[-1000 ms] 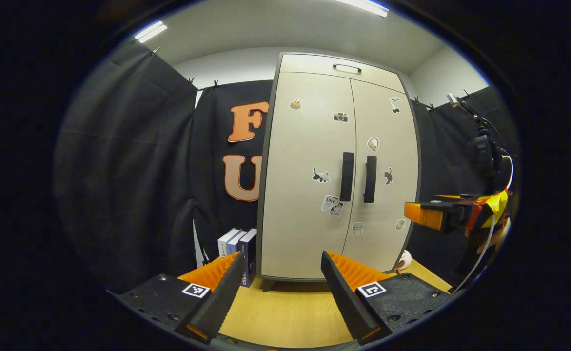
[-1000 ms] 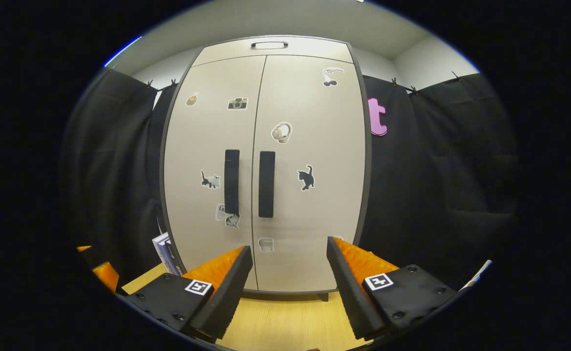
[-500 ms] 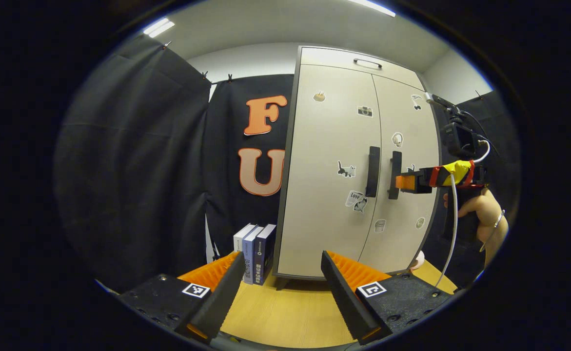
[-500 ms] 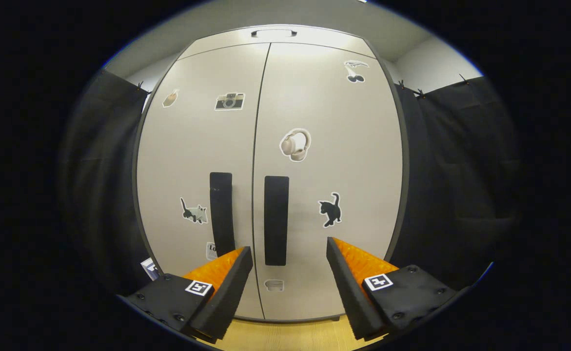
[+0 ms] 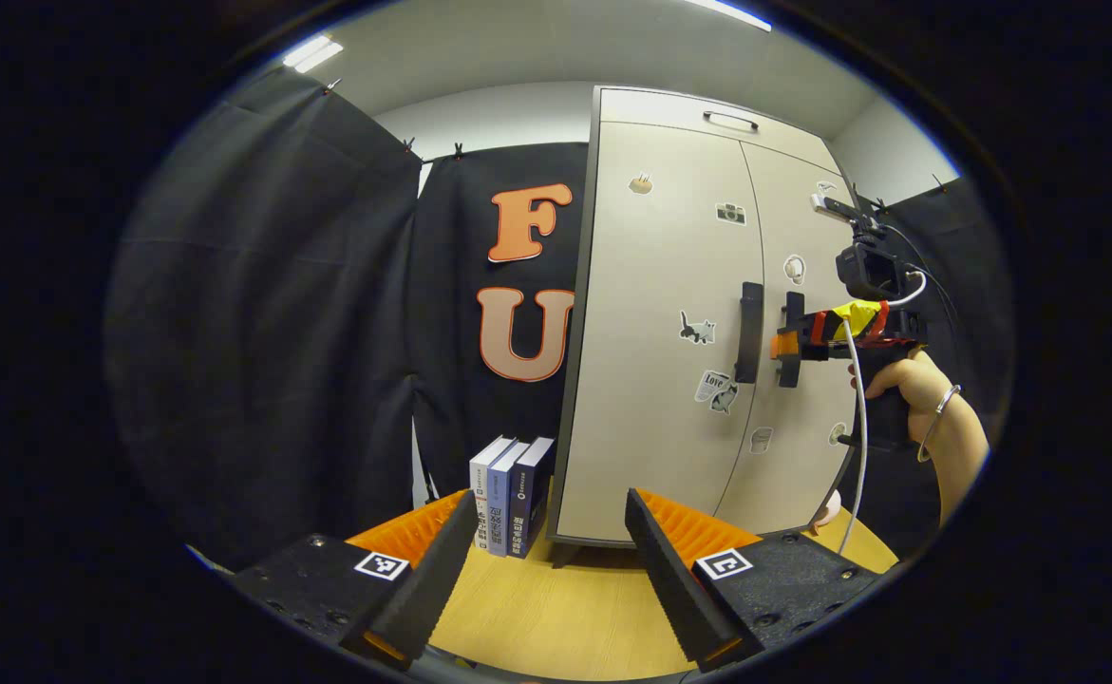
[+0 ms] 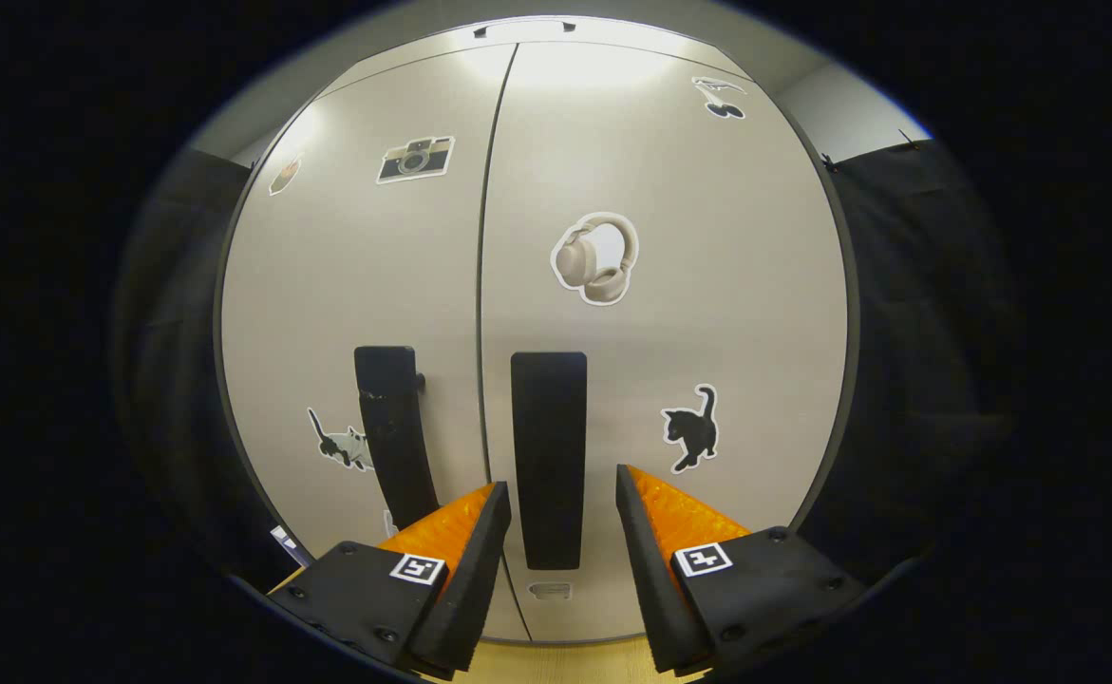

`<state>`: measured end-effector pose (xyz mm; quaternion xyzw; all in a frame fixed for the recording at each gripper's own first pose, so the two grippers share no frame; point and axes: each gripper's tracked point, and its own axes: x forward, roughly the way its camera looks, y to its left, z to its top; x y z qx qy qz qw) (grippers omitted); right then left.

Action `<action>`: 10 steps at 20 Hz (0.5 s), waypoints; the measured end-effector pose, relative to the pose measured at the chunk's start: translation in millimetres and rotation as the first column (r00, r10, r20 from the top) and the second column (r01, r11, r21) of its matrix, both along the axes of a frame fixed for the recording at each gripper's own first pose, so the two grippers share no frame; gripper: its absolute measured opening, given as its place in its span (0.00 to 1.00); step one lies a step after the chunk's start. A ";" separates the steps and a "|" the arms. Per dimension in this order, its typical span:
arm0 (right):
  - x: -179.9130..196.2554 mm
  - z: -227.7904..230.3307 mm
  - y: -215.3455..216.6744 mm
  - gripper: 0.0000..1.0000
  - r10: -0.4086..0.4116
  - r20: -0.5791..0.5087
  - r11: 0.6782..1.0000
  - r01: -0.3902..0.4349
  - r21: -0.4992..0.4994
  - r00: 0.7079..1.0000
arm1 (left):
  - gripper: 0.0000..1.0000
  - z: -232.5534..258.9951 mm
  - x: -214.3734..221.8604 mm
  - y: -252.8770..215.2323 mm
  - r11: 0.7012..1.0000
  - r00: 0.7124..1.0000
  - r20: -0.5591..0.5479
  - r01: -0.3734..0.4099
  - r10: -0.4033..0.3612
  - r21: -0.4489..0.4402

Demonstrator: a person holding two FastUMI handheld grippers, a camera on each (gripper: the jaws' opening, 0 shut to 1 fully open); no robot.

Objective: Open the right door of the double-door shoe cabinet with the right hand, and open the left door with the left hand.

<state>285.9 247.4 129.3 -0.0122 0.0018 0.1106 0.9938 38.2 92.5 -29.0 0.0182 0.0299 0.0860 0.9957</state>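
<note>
On the wooden table [image 5: 556, 617] stands the shut shoe cabinet [image 5: 669, 380]; both claws gape wide.

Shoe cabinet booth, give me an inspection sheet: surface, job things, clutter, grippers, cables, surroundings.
Surface: wooden tabletop, bare in front of the cabinet.
Job's things: shoe cabinet upright, both doors shut; right door handle and left door handle both untouched.
Clutter: three books standing against the cabinet's left side; stickers on both doors.
Grippers: right gripper open, fingers on either side of the right door handle, not yet closed on it; left gripper open, held back from the cabinet.
Cables: white cable hanging from the right gripper.
Surroundings: black cloth walls, ceiling lights.
</note>
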 end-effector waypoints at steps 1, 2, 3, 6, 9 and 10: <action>2.7 -1.4 3.6 0.74 0.014 -0.006 1.000 -0.014 -0.002 1.000 | 0.95 -0.1 -0.2 0.3 1.000 1.000 -0.001 -0.001 0.001 -0.001; 4.0 -2.7 4.3 0.73 0.011 -0.012 1.000 -0.011 -0.006 1.000 | 0.95 -1.0 0.3 0.2 1.000 1.000 -0.003 -0.001 0.001 -0.001; 6.7 -6.4 5.0 0.69 0.017 -0.021 1.000 -0.017 -0.009 1.000 | 0.95 -1.9 0.8 0.5 1.000 1.000 -0.004 -0.001 0.001 0.000; 11.2 -12.4 6.5 0.51 0.012 -0.035 1.000 -0.012 -0.011 0.999 | 0.95 -2.2 -0.8 0.8 1.000 1.000 -0.009 -0.005 0.005 0.007; 10.0 -12.8 6.0 0.49 0.017 -0.033 1.000 -0.017 -0.012 0.999 | 0.95 -6.1 -1.6 -0.7 1.000 1.000 -0.023 -0.008 0.008 0.011; 9.5 -13.4 6.3 0.39 0.020 -0.030 1.000 -0.020 -0.013 0.999 | 0.95 -5.8 -2.6 -1.9 1.000 1.000 -0.025 -0.008 0.008 0.011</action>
